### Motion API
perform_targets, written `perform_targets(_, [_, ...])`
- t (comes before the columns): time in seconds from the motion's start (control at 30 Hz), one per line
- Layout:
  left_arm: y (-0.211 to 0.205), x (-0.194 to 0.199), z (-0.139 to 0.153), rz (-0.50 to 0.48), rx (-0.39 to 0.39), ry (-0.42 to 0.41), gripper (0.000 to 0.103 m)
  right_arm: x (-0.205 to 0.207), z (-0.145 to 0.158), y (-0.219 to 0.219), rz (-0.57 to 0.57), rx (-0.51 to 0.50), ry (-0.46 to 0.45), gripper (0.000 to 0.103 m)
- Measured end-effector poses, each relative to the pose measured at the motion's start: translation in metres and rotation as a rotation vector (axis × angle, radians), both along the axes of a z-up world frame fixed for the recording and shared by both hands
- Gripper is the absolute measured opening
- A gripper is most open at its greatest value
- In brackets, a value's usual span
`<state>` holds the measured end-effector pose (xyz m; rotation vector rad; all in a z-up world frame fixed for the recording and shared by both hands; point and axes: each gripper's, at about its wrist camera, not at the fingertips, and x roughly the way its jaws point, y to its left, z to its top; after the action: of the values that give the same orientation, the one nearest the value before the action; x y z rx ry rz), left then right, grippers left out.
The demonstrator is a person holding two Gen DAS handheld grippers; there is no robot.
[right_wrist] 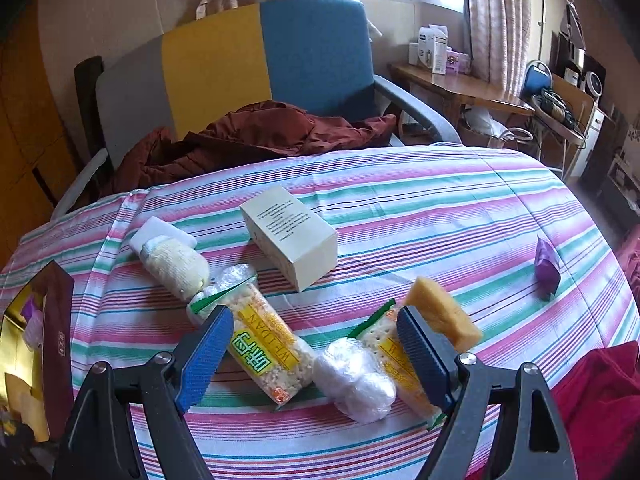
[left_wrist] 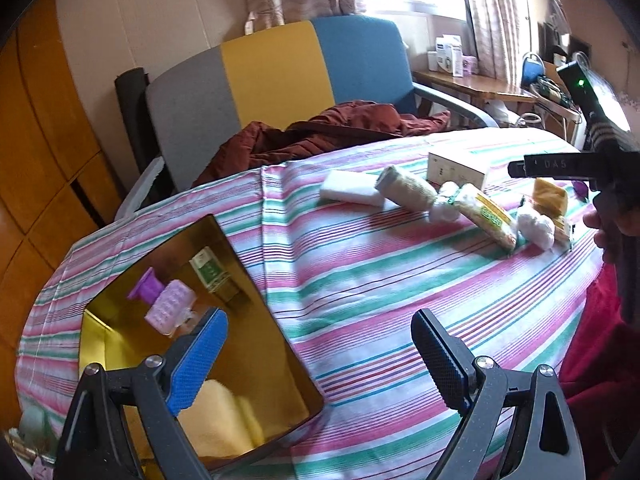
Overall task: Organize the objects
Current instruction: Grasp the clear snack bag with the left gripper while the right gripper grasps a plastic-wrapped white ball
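My left gripper (left_wrist: pixel 320 324) is open and holds nothing. It hovers over the striped cloth at the right rim of a gold-lined box (left_wrist: pixel 280 344). In the box lie a purple piece (left_wrist: pixel 146 290), a pink blister pack (left_wrist: pixel 170 306), a green carton (left_wrist: pixel 212 274) and a yellow sponge (left_wrist: pixel 224 416). My right gripper (right_wrist: pixel 314 320) is also open and empty. Below it are a cracker packet (right_wrist: pixel 268 348), a plastic-wrapped white lump (right_wrist: pixel 356 380) and a second cracker packet (right_wrist: pixel 390 344). A yellow sponge (right_wrist: pixel 444 316) lies just beyond the right finger.
A cream carton (right_wrist: pixel 292 240), a bandage roll (right_wrist: pixel 180 264), a white block (right_wrist: pixel 160 232) and a purple sachet (right_wrist: pixel 546 268) lie further back on the cloth. Behind the table are a tricolour chair (right_wrist: pixel 240 60) with a rust-brown jacket (right_wrist: pixel 248 136). A red cloth (right_wrist: pixel 600 392) is at the near right.
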<state>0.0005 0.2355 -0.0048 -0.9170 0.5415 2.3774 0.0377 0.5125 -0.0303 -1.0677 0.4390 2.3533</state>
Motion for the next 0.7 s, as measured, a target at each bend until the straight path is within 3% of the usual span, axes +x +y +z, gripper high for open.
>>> perform_targets(0.3, [0.029, -0.005, -0.016, -0.057, -0.009, -0.075, 0.094, 0.013, 0.003, 0.023, -0.097, -0.035, 0.038, 0.085])
perform_targets(0.47, [0.049, -0.01, -0.021, -0.087, 0.005, -0.126, 0.094, 0.03, 0.005, 0.047, -0.209, -0.087, 0.092, 0.087])
perform_targets(0.5, [0.053, -0.011, -0.023, -0.092, 0.009, -0.14, 0.094, 0.034, 0.004, 0.052, -0.231, -0.108, 0.103, 0.092])
perform_targets(0.53, [0.057, -0.012, -0.025, -0.095, 0.013, -0.156, 0.094, 0.036, 0.004, 0.056, -0.24, -0.125, 0.112, 0.103])
perform_targets(0.7, [0.079, -0.019, -0.032, -0.112, 0.029, -0.212, 0.094, 0.04, 0.0, 0.063, -0.229, -0.236, 0.168, 0.103])
